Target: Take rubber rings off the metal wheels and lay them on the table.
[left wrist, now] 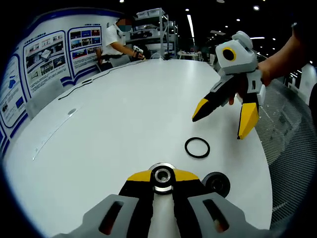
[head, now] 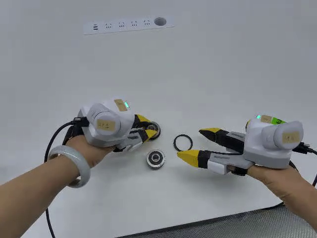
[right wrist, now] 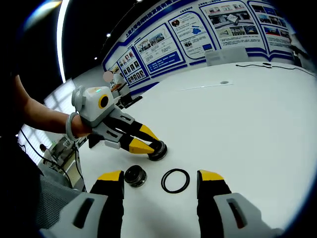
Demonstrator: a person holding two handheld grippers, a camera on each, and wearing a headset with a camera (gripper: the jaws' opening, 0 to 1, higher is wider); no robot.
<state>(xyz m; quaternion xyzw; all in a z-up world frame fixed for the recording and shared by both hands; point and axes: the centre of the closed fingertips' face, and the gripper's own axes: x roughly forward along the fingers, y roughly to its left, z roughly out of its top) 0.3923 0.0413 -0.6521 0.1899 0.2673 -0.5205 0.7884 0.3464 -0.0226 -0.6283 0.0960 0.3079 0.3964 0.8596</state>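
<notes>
Landmark: loose rubber ring [head: 183,143], lying flat on the white worktop [head: 223,74].

- Left gripper [head: 146,127], left of the ring: jaws pressed onto a metal wheel [left wrist: 162,174] and pinching it at the rim. The wheel sits on the worktop. Judged a steadying hold, so that the other tool can work the rubber off.
- Right gripper [left wrist: 216,128], just right of the ring: jaws spread wide, gripping nothing. The yellow tips flank the ring's right side and point toward the held wheel. Judged ready for the next pull.
- Second wheel [head: 155,158], near the ring on its lower left, free and flat.
- One ring is off and laid down. Judged partway through the task.

Hard to make out:
- Whether either wheel wears rubber. The held wheel's rim is covered by the yellow tips in the left gripper view, and it looks dark from the right gripper view. The free wheel looks dark-edged, but I cannot tell.
- Whether the left jaws' lower edges touch the worktop is hidden.
- Both forearms are cut off at the frame's edge.
</notes>
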